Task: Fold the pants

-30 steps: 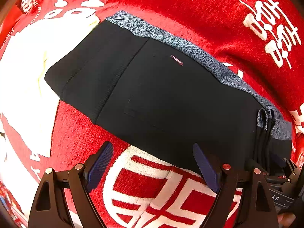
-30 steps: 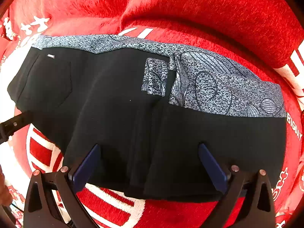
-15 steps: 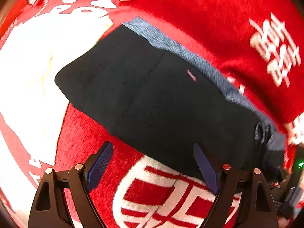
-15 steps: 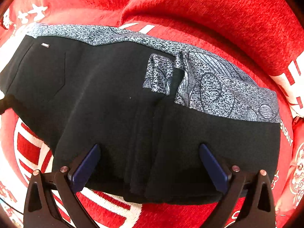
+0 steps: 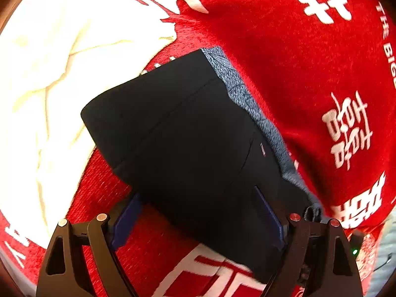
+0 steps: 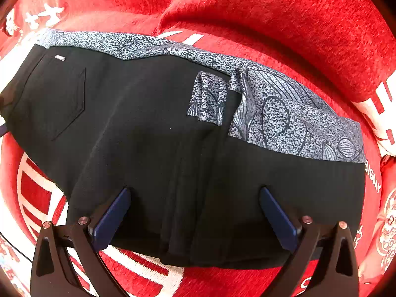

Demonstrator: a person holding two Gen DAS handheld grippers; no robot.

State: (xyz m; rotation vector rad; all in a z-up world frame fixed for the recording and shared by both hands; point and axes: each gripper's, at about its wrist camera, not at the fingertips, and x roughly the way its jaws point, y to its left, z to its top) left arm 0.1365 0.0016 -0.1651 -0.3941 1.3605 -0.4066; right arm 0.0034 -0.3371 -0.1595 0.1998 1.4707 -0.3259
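The black pants (image 5: 188,143) lie folded on the red cloth, with a grey patterned waistband (image 5: 247,99) along their far edge. My left gripper (image 5: 198,217) is open and empty, its blue pads either side of the near edge of the pants. In the right wrist view the pants (image 6: 153,133) fill the middle, with the grey patterned waistband (image 6: 284,121) at the far right and a back pocket (image 6: 57,99) at the left. My right gripper (image 6: 195,215) is open and empty, hovering over the near edge of the pants.
A red cloth (image 5: 284,44) with white characters covers the surface and rises in a fold behind the pants (image 6: 247,12). A large cream-white patch (image 5: 49,79) of the cloth lies left of the pants.
My left gripper has swung left and turned, so the pants now run diagonally and sit closer between its pads. The right gripper has moved slightly closer to the pants.
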